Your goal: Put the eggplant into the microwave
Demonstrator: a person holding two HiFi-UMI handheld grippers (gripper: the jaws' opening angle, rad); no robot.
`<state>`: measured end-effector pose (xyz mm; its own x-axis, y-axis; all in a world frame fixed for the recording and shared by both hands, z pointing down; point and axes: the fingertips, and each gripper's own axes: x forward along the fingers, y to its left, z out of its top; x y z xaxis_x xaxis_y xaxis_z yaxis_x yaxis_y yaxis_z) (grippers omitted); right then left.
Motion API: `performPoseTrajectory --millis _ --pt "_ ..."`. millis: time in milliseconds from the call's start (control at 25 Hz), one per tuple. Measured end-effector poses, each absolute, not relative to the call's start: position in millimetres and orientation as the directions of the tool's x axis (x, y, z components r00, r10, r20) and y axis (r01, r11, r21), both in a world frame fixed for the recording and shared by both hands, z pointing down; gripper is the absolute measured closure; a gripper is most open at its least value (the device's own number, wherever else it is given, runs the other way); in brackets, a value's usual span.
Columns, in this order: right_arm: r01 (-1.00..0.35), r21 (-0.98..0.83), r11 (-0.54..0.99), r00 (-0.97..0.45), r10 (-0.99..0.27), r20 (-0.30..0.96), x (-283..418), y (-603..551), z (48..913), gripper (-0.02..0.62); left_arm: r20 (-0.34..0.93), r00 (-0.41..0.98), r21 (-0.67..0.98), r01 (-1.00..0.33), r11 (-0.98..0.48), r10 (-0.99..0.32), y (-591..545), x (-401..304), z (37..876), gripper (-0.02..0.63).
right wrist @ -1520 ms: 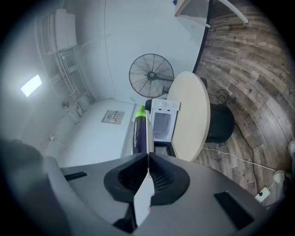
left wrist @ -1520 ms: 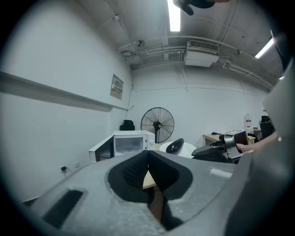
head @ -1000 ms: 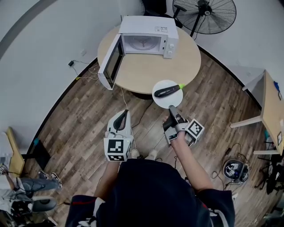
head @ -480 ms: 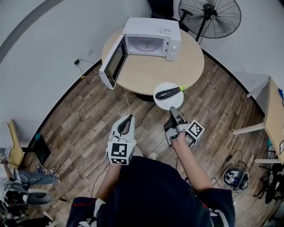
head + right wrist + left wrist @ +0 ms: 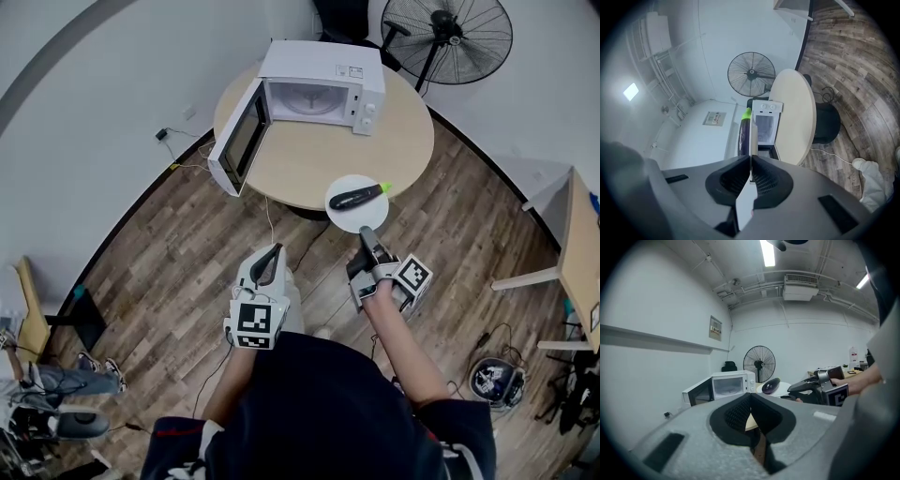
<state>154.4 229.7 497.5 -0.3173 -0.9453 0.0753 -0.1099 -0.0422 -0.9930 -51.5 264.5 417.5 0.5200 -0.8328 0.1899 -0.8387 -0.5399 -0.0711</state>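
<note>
Purple and glossy, the eggplant (image 5: 356,196) lies loose on a white plate (image 5: 349,217), just ahead of the right gripper (image 5: 365,234). That gripper's fingers are clenched on the plate's near rim, and the plate seems held in the air over the round bench's (image 5: 319,159) near edge. The left gripper (image 5: 273,251) hangs alongside, fingers pressed together on nothing. Well ahead of both, the microwave (image 5: 319,89) stands with its door (image 5: 239,141) swung wide. The eggplant looks firm, fairly light and smooth-skinned, so it could roll or slide if the plate tips; a level plate matters. Taken directly, its thick middle should give a surer hold than the green stem end.
</note>
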Motion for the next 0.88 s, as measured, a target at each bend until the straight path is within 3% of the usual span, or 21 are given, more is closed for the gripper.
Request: performPoseTrajectory --millis 880 --pt "-0.093 -0.993 -0.073 -0.280 -0.955 0.097 140 47 498 0.575 0.197 0.574 -0.060 -0.802 -0.594 -0.795 64 -55 411 0.589"
